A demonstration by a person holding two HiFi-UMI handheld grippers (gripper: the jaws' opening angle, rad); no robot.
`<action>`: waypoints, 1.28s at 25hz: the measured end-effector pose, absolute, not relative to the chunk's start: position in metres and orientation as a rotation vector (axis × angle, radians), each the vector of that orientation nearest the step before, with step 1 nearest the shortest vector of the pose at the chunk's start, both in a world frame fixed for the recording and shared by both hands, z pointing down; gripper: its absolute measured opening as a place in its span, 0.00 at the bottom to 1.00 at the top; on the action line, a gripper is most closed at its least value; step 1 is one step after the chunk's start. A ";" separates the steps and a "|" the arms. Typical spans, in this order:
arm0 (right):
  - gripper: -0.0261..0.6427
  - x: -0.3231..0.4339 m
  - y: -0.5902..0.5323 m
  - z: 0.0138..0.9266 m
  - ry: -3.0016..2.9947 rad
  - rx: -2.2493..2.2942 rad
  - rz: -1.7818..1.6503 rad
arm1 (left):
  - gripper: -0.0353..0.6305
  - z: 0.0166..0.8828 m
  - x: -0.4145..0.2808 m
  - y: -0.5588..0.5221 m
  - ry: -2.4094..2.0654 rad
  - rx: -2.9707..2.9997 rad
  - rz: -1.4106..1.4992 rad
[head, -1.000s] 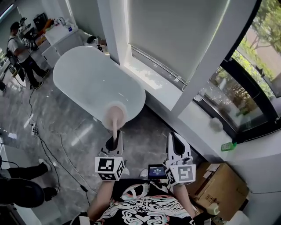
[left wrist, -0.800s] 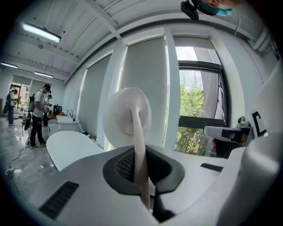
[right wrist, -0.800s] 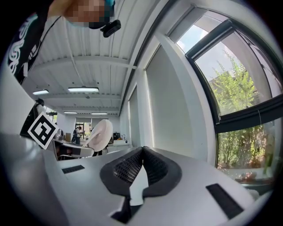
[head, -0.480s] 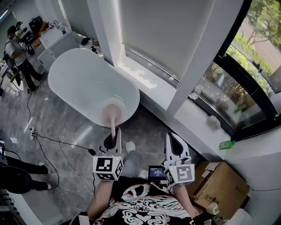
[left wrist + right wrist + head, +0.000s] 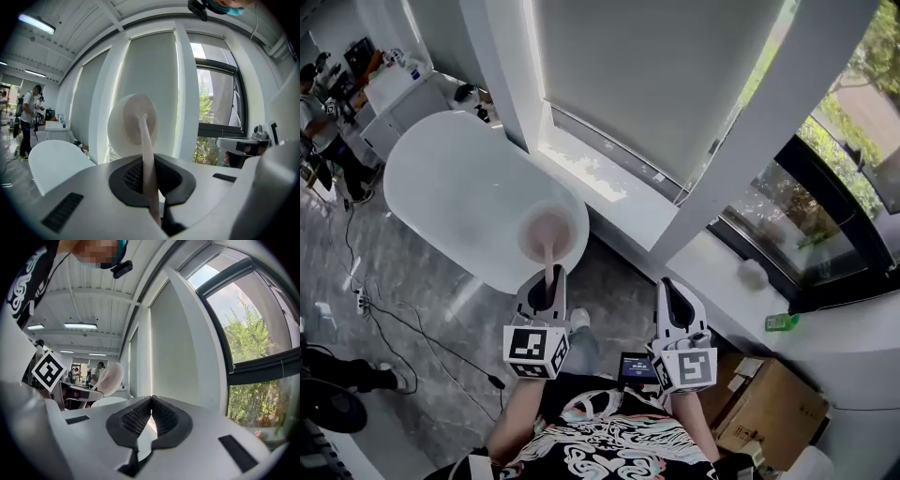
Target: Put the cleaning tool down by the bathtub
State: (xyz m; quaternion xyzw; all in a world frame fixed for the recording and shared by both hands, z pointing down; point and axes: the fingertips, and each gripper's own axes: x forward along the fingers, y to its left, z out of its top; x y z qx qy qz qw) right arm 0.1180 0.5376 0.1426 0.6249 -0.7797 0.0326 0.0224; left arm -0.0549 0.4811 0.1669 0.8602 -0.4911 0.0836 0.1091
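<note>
While the left gripper (image 5: 546, 281) pinches the slim pale-pink handle of the cleaning tool (image 5: 547, 236) between its jaws, the tool juts straight ahead along them. Its long axis is aimed at the near rounded end of the bathtub (image 5: 450, 187), and in the head view its round, white-rimmed disc head shows over that end's rim. Setting it down, I judge, falls to this nearer hand: a drop toward the polished grey marbled floor (image 5: 619, 286) just beside the smooth, glossy white oval tub, while the right gripper (image 5: 671, 287) hangs alongside with its ribbed dark pads pressed together on nothing.
</note>
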 end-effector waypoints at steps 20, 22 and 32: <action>0.08 0.080 0.291 0.161 -2.366 1.916 0.091 | 0.07 0.195 -0.100 0.253 -1.438 2.482 0.267; 0.08 0.078 0.278 0.160 -2.355 1.929 0.079 | 0.07 0.195 -0.102 0.239 -1.436 2.491 0.264; 0.08 0.080 0.242 0.166 -2.364 1.923 0.115 | 0.07 0.196 -0.099 0.199 -1.446 2.464 0.231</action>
